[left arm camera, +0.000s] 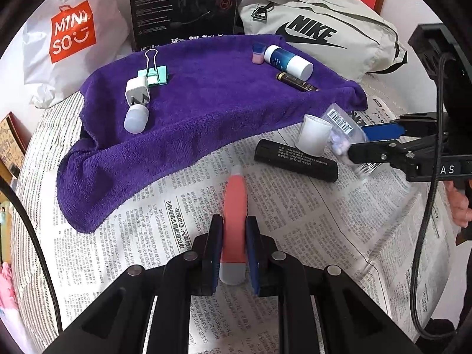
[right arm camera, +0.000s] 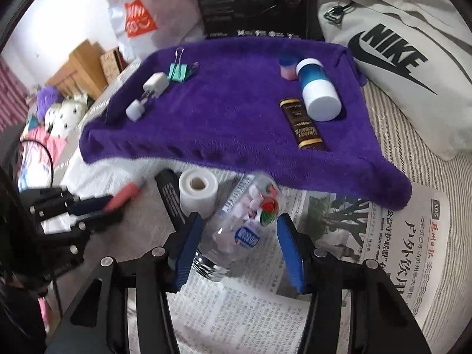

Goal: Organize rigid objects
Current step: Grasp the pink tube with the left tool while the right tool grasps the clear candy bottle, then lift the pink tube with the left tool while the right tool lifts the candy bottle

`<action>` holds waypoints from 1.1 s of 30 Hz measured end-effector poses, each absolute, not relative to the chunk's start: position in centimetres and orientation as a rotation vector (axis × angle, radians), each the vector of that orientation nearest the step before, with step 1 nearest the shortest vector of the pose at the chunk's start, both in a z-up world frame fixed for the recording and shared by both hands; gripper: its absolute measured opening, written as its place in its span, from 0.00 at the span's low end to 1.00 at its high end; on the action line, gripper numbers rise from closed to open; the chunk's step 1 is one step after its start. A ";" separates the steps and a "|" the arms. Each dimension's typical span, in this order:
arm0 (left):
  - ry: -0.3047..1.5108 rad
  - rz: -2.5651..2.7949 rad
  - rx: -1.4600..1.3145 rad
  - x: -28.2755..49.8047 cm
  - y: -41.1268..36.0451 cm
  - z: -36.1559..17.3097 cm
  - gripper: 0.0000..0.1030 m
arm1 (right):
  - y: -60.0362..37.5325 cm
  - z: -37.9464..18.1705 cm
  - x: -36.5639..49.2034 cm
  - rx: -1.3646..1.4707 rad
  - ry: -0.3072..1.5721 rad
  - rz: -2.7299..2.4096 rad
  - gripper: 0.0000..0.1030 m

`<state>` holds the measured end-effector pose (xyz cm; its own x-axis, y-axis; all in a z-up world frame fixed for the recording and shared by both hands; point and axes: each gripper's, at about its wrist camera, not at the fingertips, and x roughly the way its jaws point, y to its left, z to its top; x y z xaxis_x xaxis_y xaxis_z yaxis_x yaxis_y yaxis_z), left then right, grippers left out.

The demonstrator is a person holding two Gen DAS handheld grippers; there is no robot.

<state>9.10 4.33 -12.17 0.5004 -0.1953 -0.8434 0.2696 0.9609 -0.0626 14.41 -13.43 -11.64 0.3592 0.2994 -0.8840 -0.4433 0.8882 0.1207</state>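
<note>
Left claw (left arm camera: pixel 233 253) pinched tight on the coral pen-shaped tube (left arm camera: pixel 234 221), pads clamped near its grey cap end; the tip points out over the newspaper (left arm camera: pixel 295 221). The grip sits far back on a long, slim body — likely to pivot or droop if swung fast toward the purple towel (left arm camera: pixel 206 112).

Right claw (right arm camera: pixel 240 242) part-spread around the clear plastic bottle (right arm camera: pixel 244 215), which lies on the newspaper with small pieces loose inside. Left pad seems to touch its side; right pad stands clear of it. No firm hold yet. The bottle is round, smooth and thin-walled — it could roll out from between the pads, or buckle if squeezed hard.

Crowding is a risk: white tape roll (right arm camera: pixel 198 190) and black cylinder (right arm camera: pixel 171 194) lie just beside the bottle and could be knocked about by a sloppy close.

On the towel: binder clip (left arm camera: pixel 153 70), white charger (left arm camera: pixel 138 90), white-capped blue bottle (left arm camera: pixel 287 60), dark tube (left arm camera: pixel 296 82). All this rests on a bed, soft under the towel, so anything round set down there may roll.
</note>
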 end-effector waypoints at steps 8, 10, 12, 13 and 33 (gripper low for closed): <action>1.010 -0.269 0.066 9.1 4.4 -12.2 0.16 | -14.7 -12.4 14.3 -0.209 1.119 0.436 0.51; 1.007 -0.262 0.078 9.1 4.2 -12.2 0.16 | -14.0 -12.6 14.6 -0.211 1.112 0.452 0.51; 1.001 -0.256 0.093 9.1 4.1 -12.3 0.16 | -13.1 -13.0 14.7 -0.240 1.103 0.449 0.49; 1.001 -0.252 0.098 9.1 4.0 -12.3 0.16 | -12.8 -13.1 14.7 -0.269 1.088 0.433 0.44; 0.978 -0.180 0.088 9.4 3.6 -12.5 0.16 | -13.3 -13.4 13.4 -0.285 0.996 0.450 0.40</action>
<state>9.42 3.61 -12.46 0.5450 -0.1122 -0.8309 0.1910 0.9816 -0.0073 13.44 -13.33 -13.45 0.4635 0.2324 -0.8551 -0.4878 0.8725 -0.0272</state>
